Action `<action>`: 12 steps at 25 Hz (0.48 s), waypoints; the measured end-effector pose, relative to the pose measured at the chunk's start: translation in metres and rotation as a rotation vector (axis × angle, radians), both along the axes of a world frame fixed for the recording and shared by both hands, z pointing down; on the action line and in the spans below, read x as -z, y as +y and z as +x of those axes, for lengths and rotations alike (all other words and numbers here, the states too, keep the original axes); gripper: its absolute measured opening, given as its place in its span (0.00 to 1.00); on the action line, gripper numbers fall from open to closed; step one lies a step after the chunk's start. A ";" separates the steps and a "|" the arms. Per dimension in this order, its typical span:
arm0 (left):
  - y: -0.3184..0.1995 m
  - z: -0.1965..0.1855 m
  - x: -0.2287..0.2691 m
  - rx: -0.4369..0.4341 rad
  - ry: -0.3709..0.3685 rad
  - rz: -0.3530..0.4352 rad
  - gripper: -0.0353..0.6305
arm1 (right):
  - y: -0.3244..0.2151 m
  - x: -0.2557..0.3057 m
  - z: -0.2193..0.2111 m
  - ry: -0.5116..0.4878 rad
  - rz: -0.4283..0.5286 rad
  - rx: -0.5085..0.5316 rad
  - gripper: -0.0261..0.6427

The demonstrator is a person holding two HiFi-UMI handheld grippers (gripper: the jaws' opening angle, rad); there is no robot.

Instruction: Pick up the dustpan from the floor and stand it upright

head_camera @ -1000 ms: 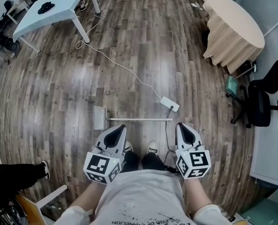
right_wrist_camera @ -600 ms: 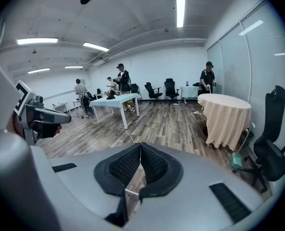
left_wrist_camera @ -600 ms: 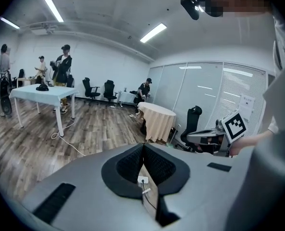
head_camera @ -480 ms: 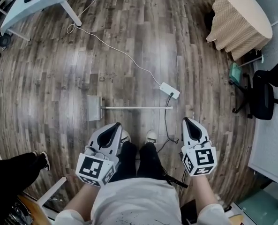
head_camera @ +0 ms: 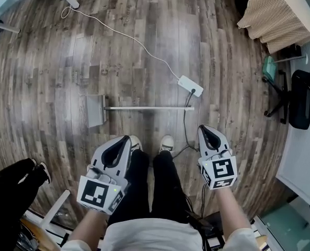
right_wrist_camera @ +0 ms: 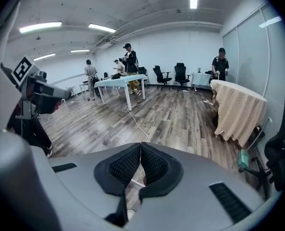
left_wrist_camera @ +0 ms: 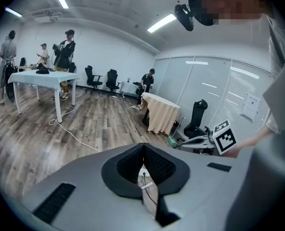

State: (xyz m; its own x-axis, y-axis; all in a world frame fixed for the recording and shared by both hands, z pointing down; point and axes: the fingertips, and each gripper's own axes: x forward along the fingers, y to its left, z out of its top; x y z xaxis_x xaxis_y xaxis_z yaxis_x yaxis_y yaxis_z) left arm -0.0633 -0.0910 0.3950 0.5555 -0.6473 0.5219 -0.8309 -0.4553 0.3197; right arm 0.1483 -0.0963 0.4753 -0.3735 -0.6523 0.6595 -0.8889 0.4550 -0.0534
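Floor [head_camera: 50, 88]: grey-brown wood planks, running under everything else in the head view.
Round table [head_camera: 280, 14]: draped in a beige checked cloth, at the far right, well apart from the dustpan.
Office chair [head_camera: 301, 98]: black, on castors, at the right edge just below the round table.
Dustpan [head_camera: 95, 110]: lies flat on the floor ahead of the person's feet. It has a small, pale grey, boxy pan at the left end.
Handle [head_camera: 149, 108]: long, thin, white and straight. It runs from the pan across to the right, level in the head view, and ends just below the power strip.
Left gripper [head_camera: 126, 138]: grey shell with a marker cube at the back, held above the floor near the left shoe, short of the handle. In its own view the black ribbed fingers [left_wrist_camera: 154, 165] meet at the tips, with nothing gripped.
Right gripper [head_camera: 204, 129]: held to the right of the shoes, short of the handle's right end. Its fingers [right_wrist_camera: 154, 165] are closed tip to tip and hold nothing.
Power strip [head_camera: 190, 86]: white, on the floor beside the handle's right end.
White cord [head_camera: 155, 56]: runs from the power strip up to the far left.
Shoes [head_camera: 167, 142]: white toes, side by side between the grippers, just short of the handle.
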 end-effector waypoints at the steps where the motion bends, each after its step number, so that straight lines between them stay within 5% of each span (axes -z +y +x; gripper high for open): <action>1: -0.004 0.001 -0.012 -0.003 -0.002 -0.002 0.09 | -0.003 -0.018 0.001 0.005 -0.011 -0.001 0.08; 12: -0.013 0.011 -0.138 -0.021 -0.014 -0.063 0.09 | 0.007 -0.223 0.042 0.093 -0.176 -0.095 0.08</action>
State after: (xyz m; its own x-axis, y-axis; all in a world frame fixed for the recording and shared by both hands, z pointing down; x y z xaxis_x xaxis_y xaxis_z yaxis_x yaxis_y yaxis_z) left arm -0.0523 -0.1043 0.5329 0.5611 -0.6016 0.5686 -0.8260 -0.4519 0.3369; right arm 0.1906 -0.0890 0.6983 -0.2483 -0.5532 0.7952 -0.9320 0.3602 -0.0404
